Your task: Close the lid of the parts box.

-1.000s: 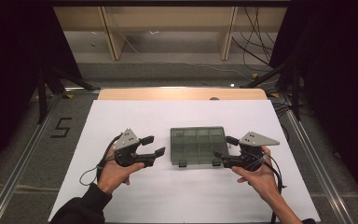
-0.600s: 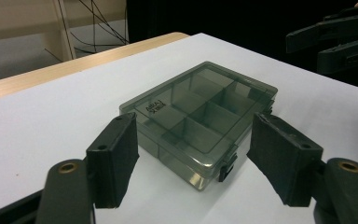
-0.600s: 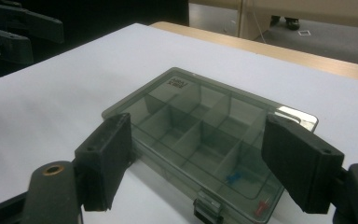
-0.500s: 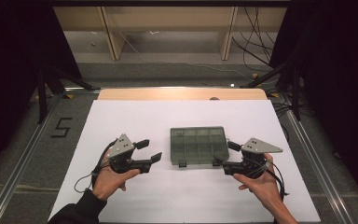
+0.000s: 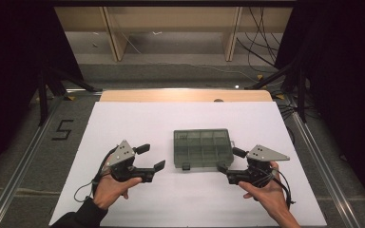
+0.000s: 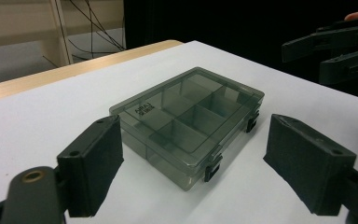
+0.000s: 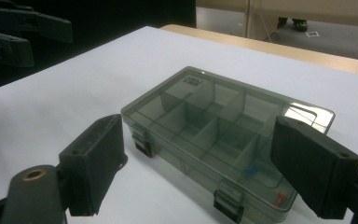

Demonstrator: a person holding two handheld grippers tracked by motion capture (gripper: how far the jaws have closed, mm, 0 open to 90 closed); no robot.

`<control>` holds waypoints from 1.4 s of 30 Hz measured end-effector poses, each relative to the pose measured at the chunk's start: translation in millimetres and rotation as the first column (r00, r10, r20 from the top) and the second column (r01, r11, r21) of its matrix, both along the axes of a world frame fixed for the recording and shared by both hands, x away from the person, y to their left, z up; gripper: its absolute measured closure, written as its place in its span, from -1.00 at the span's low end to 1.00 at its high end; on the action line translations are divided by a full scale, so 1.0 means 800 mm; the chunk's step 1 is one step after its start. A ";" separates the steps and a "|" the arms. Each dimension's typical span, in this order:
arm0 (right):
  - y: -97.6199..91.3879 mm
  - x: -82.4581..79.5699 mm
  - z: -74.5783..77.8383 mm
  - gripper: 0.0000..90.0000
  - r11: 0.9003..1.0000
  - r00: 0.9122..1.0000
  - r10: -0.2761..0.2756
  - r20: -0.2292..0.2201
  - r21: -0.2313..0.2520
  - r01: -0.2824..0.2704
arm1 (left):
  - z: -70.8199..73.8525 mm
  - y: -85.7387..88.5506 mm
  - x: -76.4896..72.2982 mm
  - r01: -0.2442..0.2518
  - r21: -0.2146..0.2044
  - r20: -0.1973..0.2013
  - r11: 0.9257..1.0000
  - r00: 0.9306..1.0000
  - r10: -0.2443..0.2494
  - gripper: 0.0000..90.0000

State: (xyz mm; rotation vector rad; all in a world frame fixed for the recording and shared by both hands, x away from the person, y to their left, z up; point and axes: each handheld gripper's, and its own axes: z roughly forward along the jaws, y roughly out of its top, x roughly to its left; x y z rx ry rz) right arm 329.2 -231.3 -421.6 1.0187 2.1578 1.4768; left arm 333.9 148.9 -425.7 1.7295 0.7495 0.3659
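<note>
Smoky translucent plastic compartment box (image 5: 203,148), lid latched, on white bench (image 5: 123,123): I judge it light, rigid, slick; I'd grip short ends, 3 and 9 o'clock. Left hand-held gripper (image 5: 150,157) and right hand-held gripper (image 5: 229,160) just been spreading, nothing between jaws.

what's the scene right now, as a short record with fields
surface: white table top
main item: grey see-through compartment box, lid shut, both front latches down
box contents: small blue and red bits in one corner compartment
left claw: open, jaws have just been opening, nothing between them, to the left of the box and apart from it
right claw: open, jaws have just been opening, nothing gripped, close to the box's right front corner
hands: one hand on each claw, both low near the table's near edge
</note>
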 end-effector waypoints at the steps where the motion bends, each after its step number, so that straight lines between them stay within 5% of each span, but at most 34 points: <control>1: 0.001 0.000 -0.001 -0.59 1.000 1.000 0.005 0.001 0.012 -0.005 | 0.000 0.001 -0.001 0.001 0.008 -0.003 1.000 1.000 -0.001 -0.60; 21: -0.002 -0.016 -0.004 -0.62 1.000 1.000 0.009 -0.012 0.007 -0.009 | -0.004 0.003 -0.022 0.008 0.027 0.017 1.000 1.000 -0.009 -0.57; 30: -0.001 -0.022 -0.003 -0.62 1.000 1.000 0.016 -0.015 0.016 -0.016 | 0.003 0.003 -0.034 -0.002 -0.024 0.030 1.000 1.000 0.003 -0.57; 42: -0.002 -0.021 -0.003 -0.62 1.000 1.000 0.011 0.000 0.010 -0.011 | 0.000 0.004 -0.033 0.003 -0.032 0.032 0.999 0.999 -0.002 -0.57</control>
